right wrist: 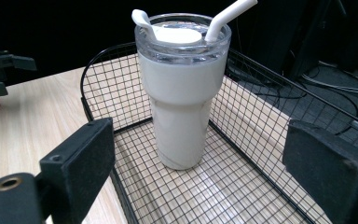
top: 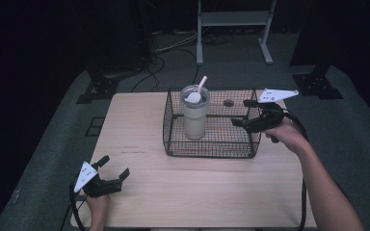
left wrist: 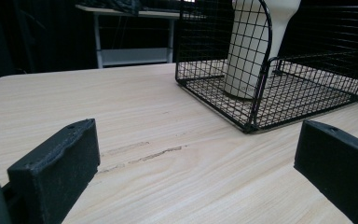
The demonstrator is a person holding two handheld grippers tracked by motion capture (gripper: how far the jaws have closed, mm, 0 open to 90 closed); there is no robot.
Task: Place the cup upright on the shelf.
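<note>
A white tumbler [top: 194,115] with a clear lid and a white straw stands upright in the left part of a black wire basket [top: 212,144] at the table's middle back. My right gripper [top: 239,112] is open over the basket's right end, its jaws pointing at the tumbler [right wrist: 182,102] with a gap between them and it. In the right gripper view the basket [right wrist: 121,84] lies below my jaws. My left gripper [top: 115,165] rests open and empty near the table's front left corner. It faces the basket [left wrist: 261,93] and the tumbler [left wrist: 249,51] from well short of them.
The light wooden table [top: 139,130] has bare room in front of and left of the basket. A small dark round mark [top: 228,102] lies behind the basket. On the floor beyond stand a white shelf frame [top: 233,19], cables [top: 154,67] and black stand bases [top: 317,85].
</note>
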